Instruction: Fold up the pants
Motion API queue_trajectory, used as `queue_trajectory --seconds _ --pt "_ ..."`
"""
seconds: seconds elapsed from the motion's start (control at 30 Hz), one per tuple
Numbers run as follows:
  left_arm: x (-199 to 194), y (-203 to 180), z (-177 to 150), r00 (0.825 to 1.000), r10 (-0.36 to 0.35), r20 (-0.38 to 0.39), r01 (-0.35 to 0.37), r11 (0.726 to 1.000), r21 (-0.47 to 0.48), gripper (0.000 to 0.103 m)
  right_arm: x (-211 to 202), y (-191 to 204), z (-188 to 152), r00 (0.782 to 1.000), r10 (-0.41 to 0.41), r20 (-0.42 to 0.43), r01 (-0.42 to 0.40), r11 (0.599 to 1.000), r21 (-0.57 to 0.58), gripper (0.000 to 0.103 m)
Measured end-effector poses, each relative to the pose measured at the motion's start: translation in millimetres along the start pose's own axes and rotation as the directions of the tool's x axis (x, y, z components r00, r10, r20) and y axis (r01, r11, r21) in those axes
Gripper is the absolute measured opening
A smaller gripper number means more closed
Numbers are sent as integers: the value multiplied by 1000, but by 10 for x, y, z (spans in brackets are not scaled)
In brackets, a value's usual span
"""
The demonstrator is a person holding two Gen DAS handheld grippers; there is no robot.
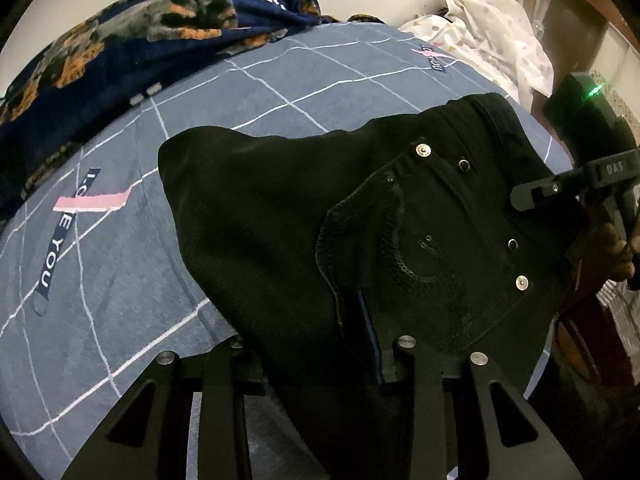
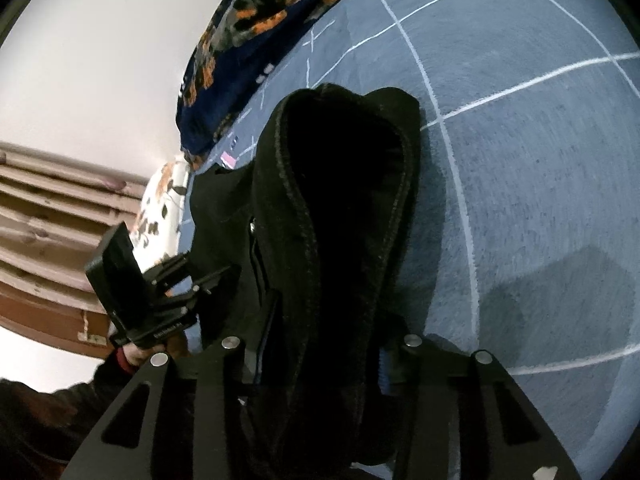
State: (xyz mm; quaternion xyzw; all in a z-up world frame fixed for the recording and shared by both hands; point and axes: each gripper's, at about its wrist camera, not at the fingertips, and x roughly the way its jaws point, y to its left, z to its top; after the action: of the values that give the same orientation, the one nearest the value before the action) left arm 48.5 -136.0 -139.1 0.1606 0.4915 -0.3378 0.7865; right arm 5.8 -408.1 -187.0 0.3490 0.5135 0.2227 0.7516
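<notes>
Black denim pants [image 1: 304,236] lie folded on the blue checked bedsheet [image 1: 120,256], the back pocket with rivets facing up. My left gripper [image 1: 320,364] is shut on the near edge of the pants. The right gripper [image 1: 536,196] shows at the right edge of the left wrist view, by the waistband. In the right wrist view my right gripper [image 2: 316,356] is shut on a thick bunched fold of the pants [image 2: 336,208], held up off the sheet [image 2: 520,160]. The left gripper [image 2: 192,280] shows at the left there, on the pants' other side.
A dark floral blanket [image 1: 132,44] lies bunched along the far side of the bed. A white patterned cloth [image 1: 496,44] sits at the far right corner. Wooden furniture [image 2: 48,232] stands beside the bed. A dark device with a green light [image 1: 588,104] is at right.
</notes>
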Motion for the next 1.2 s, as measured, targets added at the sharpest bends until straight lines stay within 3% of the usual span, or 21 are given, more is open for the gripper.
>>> queue_trajectory --seconds 0.43,0.67,0.73,0.87,0.93,1.07,1.13,1.2 --pt "-151 -53 -14 1000 15 27 -15 1000 15 25 -95 69 -50 993 99 62 -102 993 54 35" --pt "-115 12 -23 999 -24 25 24 1000 13 25 -49 16 -43 998 40 42 -41 998 41 34" --pt "-97 28 -23 999 -28 21 28 1000 12 28 -47 4 -38 999 31 34 -33 999 37 35" --pt "-32 63 -20 999 -34 1 34 999 -16 37 20 -43 -23 1000 12 -5 -12 999 35 49" --pt "15 83 -23 999 -46 -13 45 998 -34 48 56 -41 -12 1000 26 -10 -25 999 31 50" --pt "67 124 -38 996 -89 -6 88 993 -79 51 114 57 0 1000 6 -23 -7 1000 -14 50" --pt "50 109 -47 996 -90 8 90 994 -69 45 121 80 -13 1000 -11 -22 10 1000 -23 40" --pt "-18 102 -57 996 -82 32 84 995 -60 27 111 61 -15 1000 5 -13 -5 1000 -1 36"
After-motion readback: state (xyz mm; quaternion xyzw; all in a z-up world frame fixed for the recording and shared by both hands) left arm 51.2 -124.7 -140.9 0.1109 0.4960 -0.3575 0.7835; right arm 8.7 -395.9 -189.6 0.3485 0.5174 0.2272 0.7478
